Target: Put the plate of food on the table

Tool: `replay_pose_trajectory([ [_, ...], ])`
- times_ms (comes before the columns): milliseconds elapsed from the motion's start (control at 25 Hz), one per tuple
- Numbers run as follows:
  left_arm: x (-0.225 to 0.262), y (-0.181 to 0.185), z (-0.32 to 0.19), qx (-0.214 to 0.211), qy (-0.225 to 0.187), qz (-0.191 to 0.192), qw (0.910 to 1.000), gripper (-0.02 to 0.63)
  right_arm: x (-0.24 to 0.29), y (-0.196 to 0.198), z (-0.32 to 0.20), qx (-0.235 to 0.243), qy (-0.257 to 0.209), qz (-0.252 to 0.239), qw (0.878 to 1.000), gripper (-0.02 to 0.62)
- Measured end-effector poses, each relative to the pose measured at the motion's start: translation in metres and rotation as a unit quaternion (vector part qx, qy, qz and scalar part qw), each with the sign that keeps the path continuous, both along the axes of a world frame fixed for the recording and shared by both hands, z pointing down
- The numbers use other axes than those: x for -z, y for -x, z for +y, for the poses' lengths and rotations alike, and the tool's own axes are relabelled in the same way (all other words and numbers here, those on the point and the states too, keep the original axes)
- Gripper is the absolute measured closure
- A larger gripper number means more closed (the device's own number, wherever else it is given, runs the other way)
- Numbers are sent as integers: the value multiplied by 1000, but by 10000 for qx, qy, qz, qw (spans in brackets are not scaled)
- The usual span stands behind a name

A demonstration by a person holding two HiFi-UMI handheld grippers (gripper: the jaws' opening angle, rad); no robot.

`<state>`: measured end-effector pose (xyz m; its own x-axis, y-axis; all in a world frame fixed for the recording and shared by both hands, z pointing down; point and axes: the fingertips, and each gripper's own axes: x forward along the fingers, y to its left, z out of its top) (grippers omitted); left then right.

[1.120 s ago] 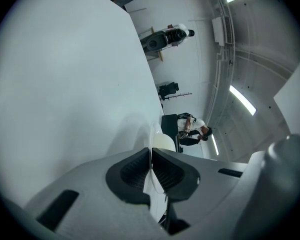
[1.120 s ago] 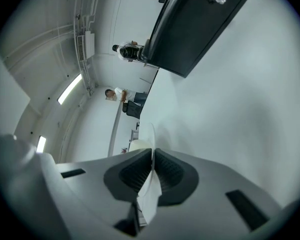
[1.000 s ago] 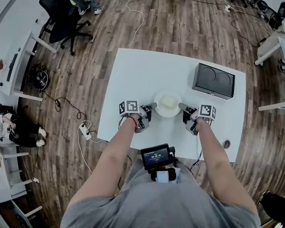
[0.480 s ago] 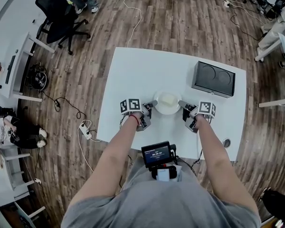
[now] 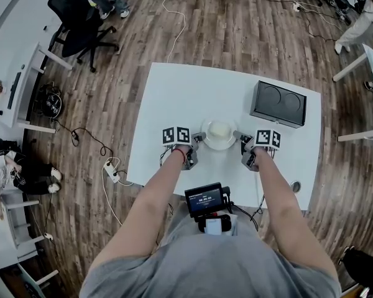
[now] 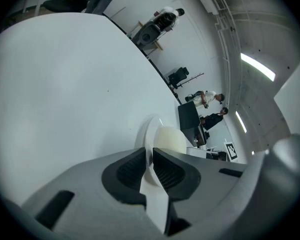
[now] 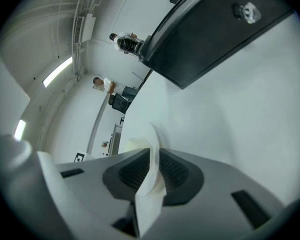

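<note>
A white plate with a pale mound of food is near the middle of the white table. My left gripper is shut on its left rim and my right gripper on its right rim. In the left gripper view the plate's rim runs between the dark pads of the left gripper, with the food beyond. The right gripper view shows the rim pinched by the right gripper, food to its left. I cannot tell whether the plate touches the table.
A black box with two round recesses stands at the table's back right, and it fills the top of the right gripper view. A small round object lies near the table's front right edge. Office chairs and cables are on the wooden floor.
Both grippers stay shut on the plate's rims. The plate and grippers have shifted only slightly, a little farther from me over the table.
</note>
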<state>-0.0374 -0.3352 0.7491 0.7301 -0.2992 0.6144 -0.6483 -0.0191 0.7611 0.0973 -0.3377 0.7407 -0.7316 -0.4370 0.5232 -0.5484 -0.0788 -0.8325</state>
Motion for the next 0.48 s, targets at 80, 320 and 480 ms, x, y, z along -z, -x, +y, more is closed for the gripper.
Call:
replay_pose_trajectory([
  [80, 1, 1, -2, -185, -177, -285, 9993, 575, -1, 0, 0, 162, -66, 250, 9995, 555],
  [320, 14, 3, -10, -714, -945, -1007, 9878, 537, 0, -3, 0, 395, -284, 802, 9956, 554],
  [480, 19, 6, -10, -929, -1246, -1256, 9798, 537, 3, -10, -1, 515, -537, 1232, 9896, 555],
])
